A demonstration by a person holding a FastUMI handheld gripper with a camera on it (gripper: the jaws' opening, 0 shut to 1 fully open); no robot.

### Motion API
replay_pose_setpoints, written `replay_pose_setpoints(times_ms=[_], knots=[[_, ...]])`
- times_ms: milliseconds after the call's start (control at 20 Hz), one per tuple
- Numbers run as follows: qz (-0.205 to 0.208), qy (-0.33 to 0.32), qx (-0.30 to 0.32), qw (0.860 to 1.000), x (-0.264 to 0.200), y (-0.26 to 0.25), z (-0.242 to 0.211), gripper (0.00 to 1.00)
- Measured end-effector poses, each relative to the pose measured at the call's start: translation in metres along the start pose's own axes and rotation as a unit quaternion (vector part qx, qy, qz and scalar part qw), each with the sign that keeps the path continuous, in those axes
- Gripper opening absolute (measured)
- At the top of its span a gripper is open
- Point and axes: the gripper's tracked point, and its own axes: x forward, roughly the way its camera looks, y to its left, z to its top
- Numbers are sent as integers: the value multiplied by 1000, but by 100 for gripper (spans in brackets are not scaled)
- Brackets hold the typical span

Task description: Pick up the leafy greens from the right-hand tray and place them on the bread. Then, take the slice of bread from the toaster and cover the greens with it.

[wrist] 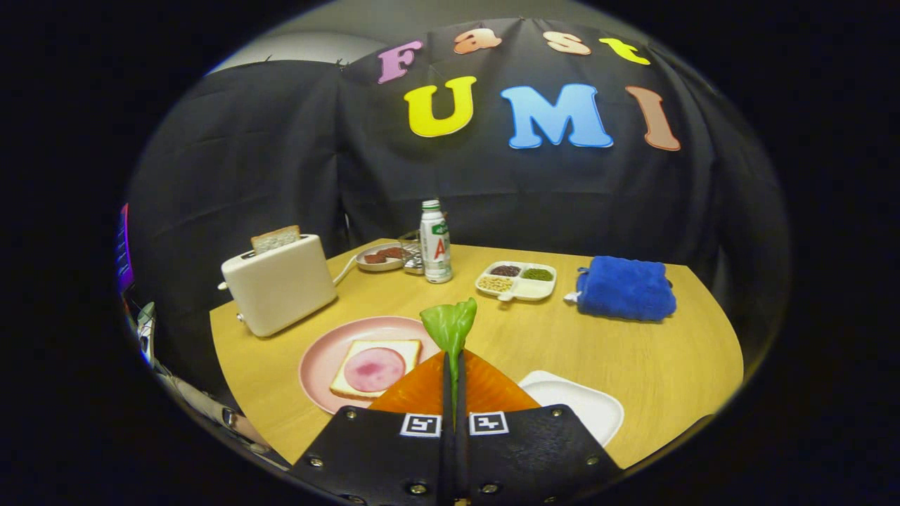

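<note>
My tool is clamped narrow on the leafy greens, both fingers pressing the stalk. I hold them above the counter, just right of the pink plate carrying the bread. Behind that plate the toaster holds a slice.

Round wooden table, black cloth booth wall behind, pale wall above, dim light
</note>
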Motion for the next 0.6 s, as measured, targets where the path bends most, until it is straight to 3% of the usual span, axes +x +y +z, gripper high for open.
replay_pose_setpoints(times_ms=[350, 600], knots=[[88, -10, 8, 996, 40, 85, 10, 0], [92, 12, 33, 995, 83, 97, -12, 0]])
